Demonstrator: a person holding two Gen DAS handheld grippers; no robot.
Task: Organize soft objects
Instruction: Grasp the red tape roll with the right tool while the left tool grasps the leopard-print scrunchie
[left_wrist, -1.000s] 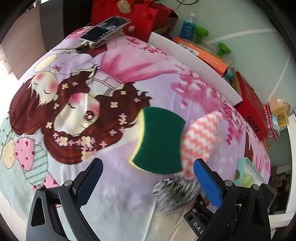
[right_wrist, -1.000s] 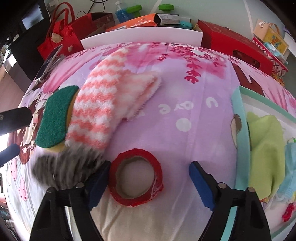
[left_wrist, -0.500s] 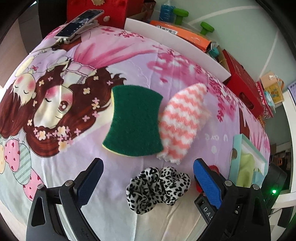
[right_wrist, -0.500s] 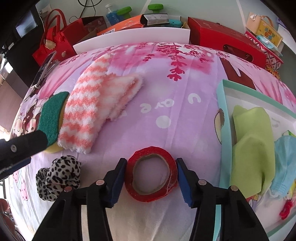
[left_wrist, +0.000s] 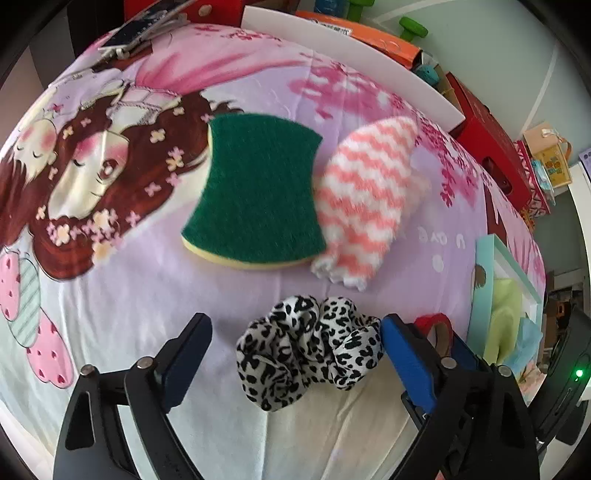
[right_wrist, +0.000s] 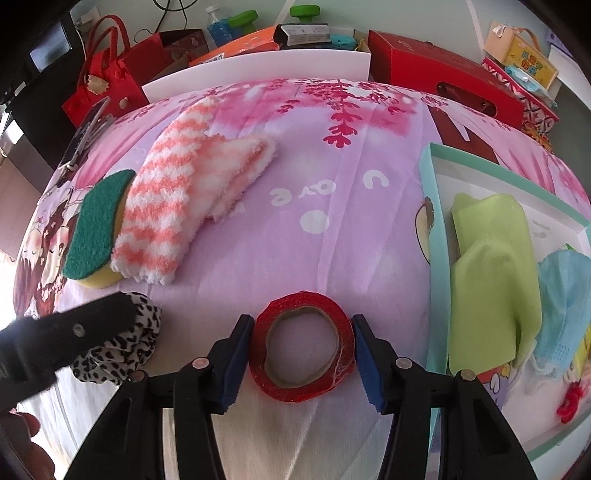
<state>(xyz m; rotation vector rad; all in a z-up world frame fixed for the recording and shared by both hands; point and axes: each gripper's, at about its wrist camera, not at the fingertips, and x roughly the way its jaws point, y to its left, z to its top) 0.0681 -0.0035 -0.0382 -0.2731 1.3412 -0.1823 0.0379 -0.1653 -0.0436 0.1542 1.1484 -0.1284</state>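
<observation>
A cartoon-print sheet (right_wrist: 295, 229) covers the surface, with "love" legible mid-frame. At right, the teal tray (right_wrist: 430, 236) already holds a green cloth (right_wrist: 491, 266) and a blue mask (right_wrist: 565, 295). Still outside it, by my reading: the green sponge (left_wrist: 258, 192), striped sock (left_wrist: 365, 195) and leopard scrunchie (left_wrist: 306, 347). The left gripper (left_wrist: 295, 347), jaws just narrowing yet unclamped, straddles the scrunchie. The right gripper (right_wrist: 303, 350) has closed on the red tape roll (right_wrist: 303, 350), low centre.
</observation>
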